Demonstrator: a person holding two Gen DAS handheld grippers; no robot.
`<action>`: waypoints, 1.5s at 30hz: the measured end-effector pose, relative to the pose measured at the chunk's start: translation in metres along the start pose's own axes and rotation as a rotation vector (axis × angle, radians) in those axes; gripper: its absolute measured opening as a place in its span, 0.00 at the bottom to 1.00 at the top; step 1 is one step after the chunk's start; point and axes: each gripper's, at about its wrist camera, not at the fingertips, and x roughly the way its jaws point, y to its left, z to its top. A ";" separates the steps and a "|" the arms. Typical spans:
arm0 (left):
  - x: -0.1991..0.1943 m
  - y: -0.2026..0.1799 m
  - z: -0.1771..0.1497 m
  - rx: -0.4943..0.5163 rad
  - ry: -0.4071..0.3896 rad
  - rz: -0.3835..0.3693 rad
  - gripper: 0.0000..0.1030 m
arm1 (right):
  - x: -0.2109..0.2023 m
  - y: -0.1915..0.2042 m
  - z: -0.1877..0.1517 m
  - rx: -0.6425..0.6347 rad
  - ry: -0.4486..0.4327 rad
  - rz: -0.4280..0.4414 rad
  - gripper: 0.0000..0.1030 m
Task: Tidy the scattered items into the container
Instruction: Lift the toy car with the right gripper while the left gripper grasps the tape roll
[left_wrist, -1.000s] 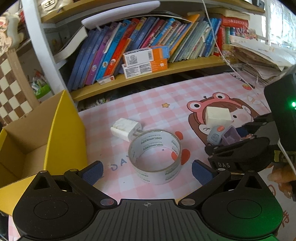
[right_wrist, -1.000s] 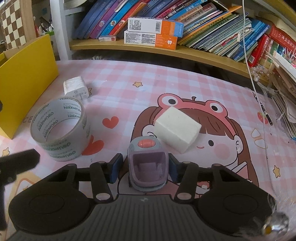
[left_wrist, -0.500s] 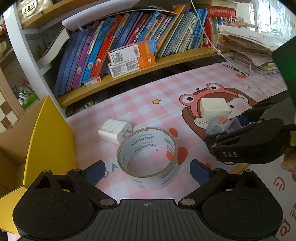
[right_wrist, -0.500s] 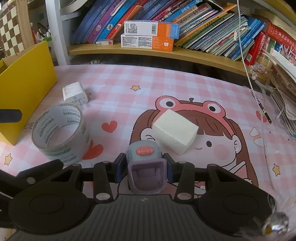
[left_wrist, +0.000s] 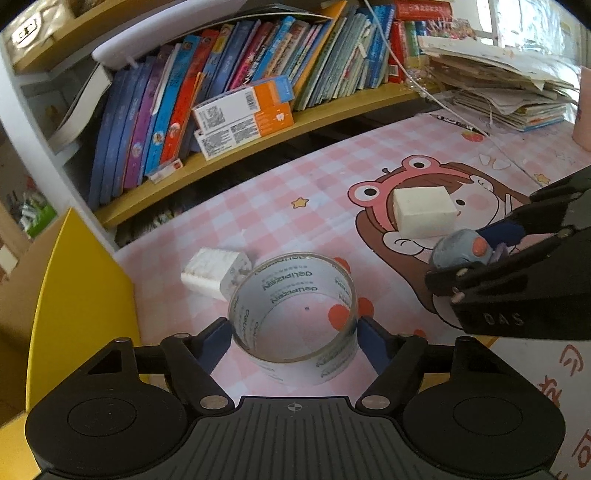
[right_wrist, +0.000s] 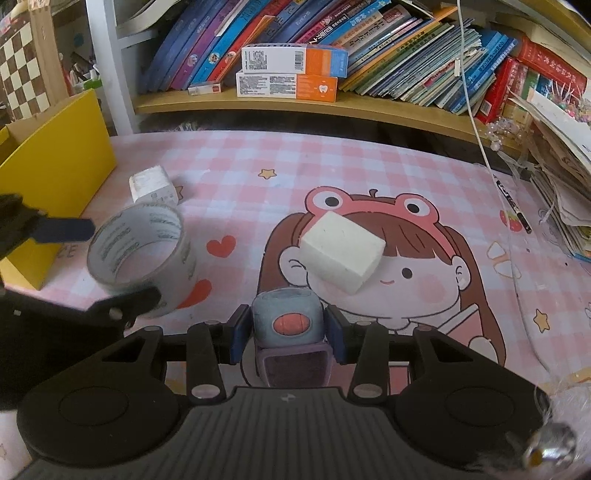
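Left gripper jaws closed against tape roll, lower centre. Right gripper jaws clamped on small gray gadget. Step: pickup. Next, probably: lift both, carry to yellow box at frame left.

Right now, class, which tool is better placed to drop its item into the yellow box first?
Left. The left tool grips the clear tape roll beside the yellow cardboard box; the right tool, holding the grey-purple gadget, is farther away.
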 end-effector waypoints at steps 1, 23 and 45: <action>0.001 0.000 0.000 0.007 -0.003 -0.002 0.73 | -0.001 0.000 -0.001 0.001 0.001 -0.002 0.40; -0.002 -0.017 0.002 0.113 -0.034 -0.060 0.45 | -0.038 -0.002 -0.011 0.050 -0.048 -0.007 0.40; 0.024 -0.011 -0.001 0.053 0.048 -0.096 0.17 | -0.031 0.002 -0.024 0.028 0.017 -0.033 0.33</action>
